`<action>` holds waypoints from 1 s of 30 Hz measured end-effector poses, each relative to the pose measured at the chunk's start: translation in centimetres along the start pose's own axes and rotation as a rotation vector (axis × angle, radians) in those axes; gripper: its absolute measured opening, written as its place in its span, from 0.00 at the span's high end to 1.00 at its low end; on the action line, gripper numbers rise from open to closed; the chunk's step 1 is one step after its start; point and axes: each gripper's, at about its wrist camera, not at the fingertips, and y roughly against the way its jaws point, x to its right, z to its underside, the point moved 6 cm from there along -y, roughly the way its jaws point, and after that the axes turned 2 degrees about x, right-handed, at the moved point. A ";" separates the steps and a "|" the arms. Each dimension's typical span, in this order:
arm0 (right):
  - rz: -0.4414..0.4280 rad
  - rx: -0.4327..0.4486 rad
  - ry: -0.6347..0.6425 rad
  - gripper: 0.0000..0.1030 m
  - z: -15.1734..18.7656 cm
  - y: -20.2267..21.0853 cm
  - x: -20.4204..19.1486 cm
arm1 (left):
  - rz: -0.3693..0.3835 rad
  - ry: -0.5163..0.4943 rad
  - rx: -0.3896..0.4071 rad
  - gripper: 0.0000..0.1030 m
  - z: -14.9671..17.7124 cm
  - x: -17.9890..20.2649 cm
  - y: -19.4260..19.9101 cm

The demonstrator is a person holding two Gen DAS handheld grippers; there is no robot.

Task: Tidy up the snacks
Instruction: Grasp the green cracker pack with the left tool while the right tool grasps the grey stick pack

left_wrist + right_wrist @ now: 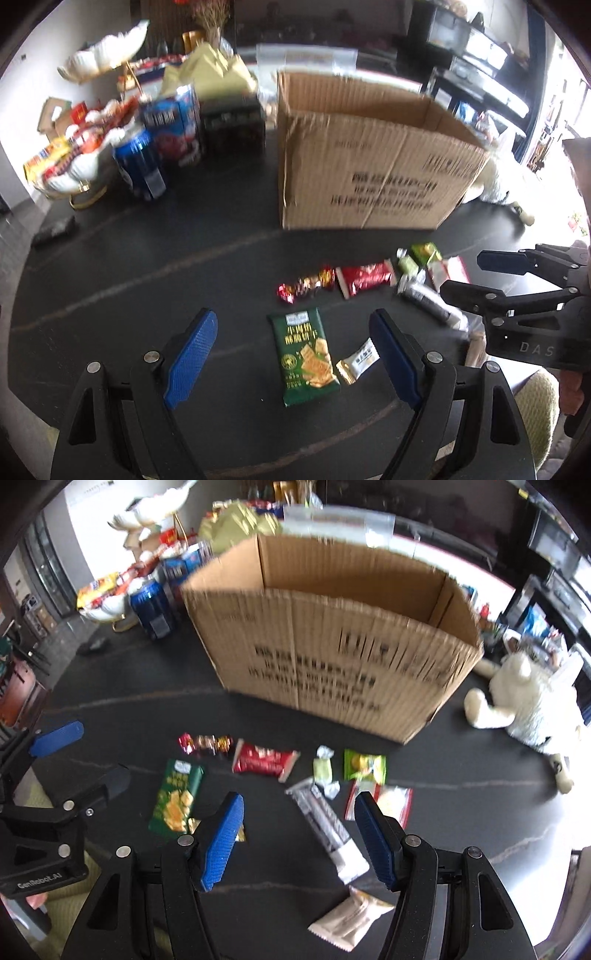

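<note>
Both claws hung over the dark desk (147, 258) with their blue pads apart and nothing between them. Low in the left wrist view, the left claw (291, 354) framed a green crinkled cracker packet (303, 356) lying flat, with a small white-and-gold wrapped sweet (358, 361) just beside it at lower centre; that framing suggests the green packet was the intended pick. In the right wrist view the right claw (299, 840) stood above a long grey-and-white wrapped bar (330, 830), with a pale beige pouch (351, 919) near the bottom edge. Other snacks lay in a loose row mid-frame: a red foil-wrapped candy cluster (205, 744), a red flat packet (264, 760), a pale green twisted sweet (323, 768) and a bright green square sachet (364, 764). Behind them, in the upper centre, an open-topped brown cardboard box (332, 646) stood upright, probably the place meant to receive the snacks, since they lay spread before its printed face. No item appeared lifted yet, so sorting seemed barely begun.
</note>
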 end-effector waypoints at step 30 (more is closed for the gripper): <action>0.016 -0.220 -0.066 0.54 2.9 -7.6 3.2 | -0.036 0.065 -0.249 0.40 3.0 -0.2 -9.1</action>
